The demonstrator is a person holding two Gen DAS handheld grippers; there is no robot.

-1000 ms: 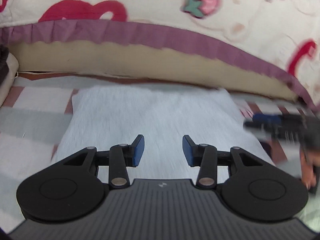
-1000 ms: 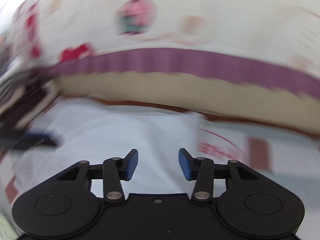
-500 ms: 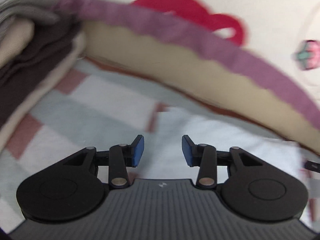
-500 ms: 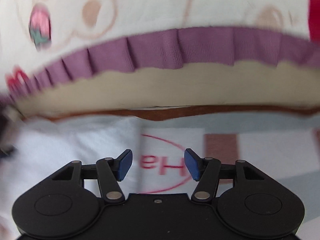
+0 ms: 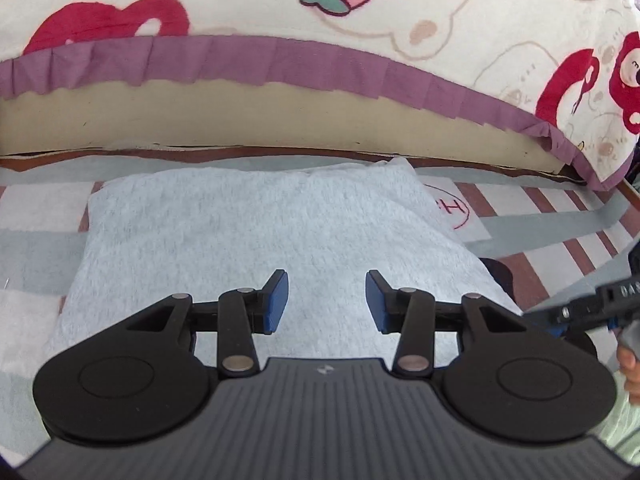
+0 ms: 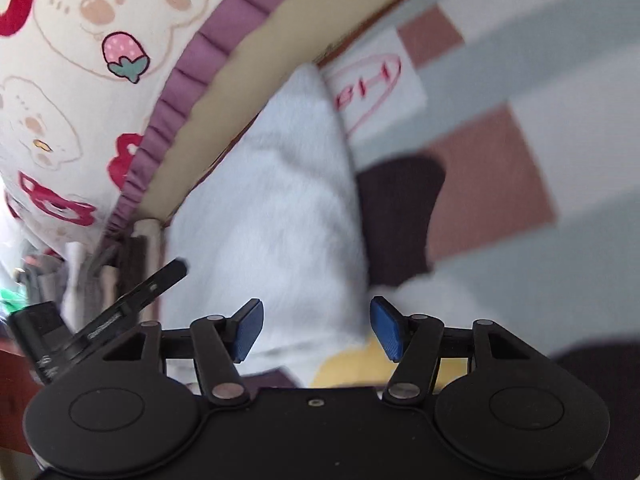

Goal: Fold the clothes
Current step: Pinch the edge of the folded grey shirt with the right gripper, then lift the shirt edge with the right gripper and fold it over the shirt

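Note:
A folded light grey fleecy garment [image 5: 256,240] lies flat on the checked bed cover [image 5: 36,236]. My left gripper [image 5: 326,300] is open and empty, hovering over the garment's near edge. In the right wrist view the same garment [image 6: 276,220] runs up the middle, with a dark brown cloth [image 6: 396,216] beside its right edge. My right gripper [image 6: 316,330] is open and empty over the garment's near right corner. The right gripper's tip also shows at the right edge of the left wrist view [image 5: 592,304].
A cream quilt [image 5: 440,20] with strawberries, bears and a purple frill hangs along the far side over a beige mattress edge [image 5: 240,120]. A stack of folded clothes [image 6: 92,280] sits at left. A yellow cloth [image 6: 352,364] lies under the right gripper.
My left gripper swung left toward the clothes stack, then back to face the grey garment squarely. My right gripper swung right, then rolled and turned left, and its jaws opened wider.

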